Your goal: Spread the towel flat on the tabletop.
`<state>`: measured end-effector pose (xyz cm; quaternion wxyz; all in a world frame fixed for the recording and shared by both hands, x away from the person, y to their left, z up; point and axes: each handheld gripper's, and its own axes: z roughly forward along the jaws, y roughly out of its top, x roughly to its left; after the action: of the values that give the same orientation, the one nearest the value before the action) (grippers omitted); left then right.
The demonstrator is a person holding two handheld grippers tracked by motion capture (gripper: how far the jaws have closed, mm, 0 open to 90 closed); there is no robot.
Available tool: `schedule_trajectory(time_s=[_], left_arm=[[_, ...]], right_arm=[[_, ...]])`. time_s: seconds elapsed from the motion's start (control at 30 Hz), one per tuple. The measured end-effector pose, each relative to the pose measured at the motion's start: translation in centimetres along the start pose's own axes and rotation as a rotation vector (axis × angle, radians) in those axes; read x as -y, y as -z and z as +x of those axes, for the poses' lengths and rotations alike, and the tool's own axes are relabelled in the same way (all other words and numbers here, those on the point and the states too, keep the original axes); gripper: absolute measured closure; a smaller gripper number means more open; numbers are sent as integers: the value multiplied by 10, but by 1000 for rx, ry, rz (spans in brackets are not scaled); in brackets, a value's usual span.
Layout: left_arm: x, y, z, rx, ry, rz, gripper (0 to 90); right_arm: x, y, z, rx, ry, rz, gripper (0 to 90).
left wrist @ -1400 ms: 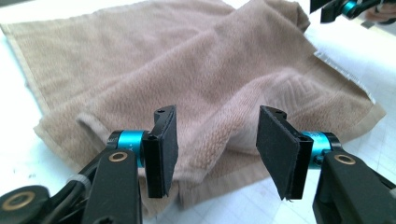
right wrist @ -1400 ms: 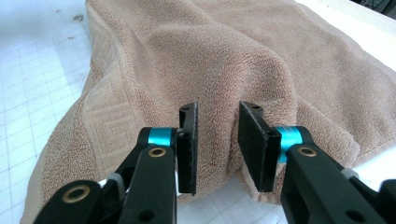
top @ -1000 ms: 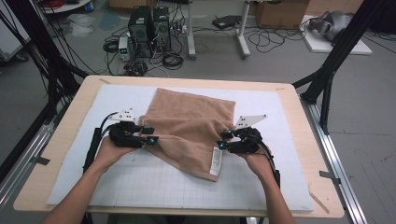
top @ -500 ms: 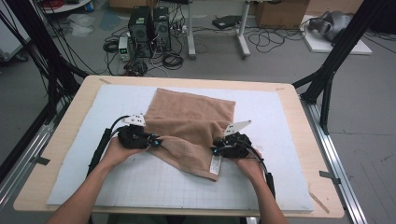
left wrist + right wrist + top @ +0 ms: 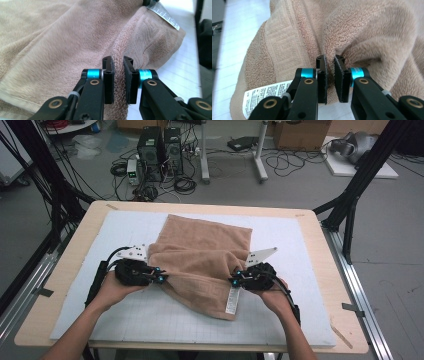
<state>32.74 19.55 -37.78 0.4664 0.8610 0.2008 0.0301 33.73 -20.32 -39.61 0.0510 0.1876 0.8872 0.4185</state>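
My left claw (image 5: 159, 278) is clamped on the left edge of the tan towel (image 5: 200, 250); in the left gripper view the terry hem runs up between the two black jaws, pinched tight; my right claw (image 5: 235, 281) is likewise closed on the towel's right side, just above the white care label (image 5: 232, 300), a bunched fold caught between its jaws in the right gripper view. The towel lies in the middle of the white mat (image 5: 300, 270) on the table (image 5: 320, 245), its far part spread flat toward the far edge, its near part doubled over and sagging to a point between my hands. The grips sit at the two ends of a fold line running left to right, level with each other, and the loose cloth stretches away from both claws toward the far side; so I judge the coming move is a joint carry far or near, both hands equally placed.
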Motion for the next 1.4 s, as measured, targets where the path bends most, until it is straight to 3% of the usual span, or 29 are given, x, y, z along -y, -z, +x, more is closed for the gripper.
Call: schedule_trajectory(time_s=[0.13, 0.23, 0.3, 0.4, 0.53, 0.67, 0.73, 0.8, 0.97, 1.1, 1.2, 1.3, 1.4], left_arm=[[-6, 15, -19, 27, -21, -9, 808], [-14, 28, -33, 90, -38, -30, 798], [-18, 35, -37, 80, -49, -66, 669], [-19, 37, -32, 68, -31, -73, 549], [-9, 23, -21, 24, 2, -47, 535], [8, 2, -7, -11, 36, 5, 553], [13, -10, -4, -41, 21, 58, 557], [17, -19, -1, -42, 31, 63, 573], [26, -37, 11, -82, 54, 130, 590], [29, -49, 15, -101, 58, 148, 602], [32, -55, 16, -115, 42, 172, 627], [32, -56, 13, -150, 35, 173, 709], [31, -55, 12, -137, 21, 179, 841]], right_arm=[[-12, 22, 16, -18, 54, -17, 824], [-20, 41, 30, -56, 88, -54, 811], [-23, 53, 34, -94, 86, -100, 729], [-22, 60, 32, -65, 88, -119, 692], [-8, 48, 20, -24, 37, -91, 662], [11, 27, 9, 18, -4, -31, 630], [18, 19, 5, 22, -25, -5, 623], [24, 9, 1, 25, -33, 29, 616], [33, -7, -3, 50, -45, 92, 616], [36, -16, -8, 62, -69, 89, 610], [35, -25, -7, 67, -51, 107, 643], [34, -26, -6, 66, -60, 105, 725], [33, -25, -5, 63, -55, 110, 825]])
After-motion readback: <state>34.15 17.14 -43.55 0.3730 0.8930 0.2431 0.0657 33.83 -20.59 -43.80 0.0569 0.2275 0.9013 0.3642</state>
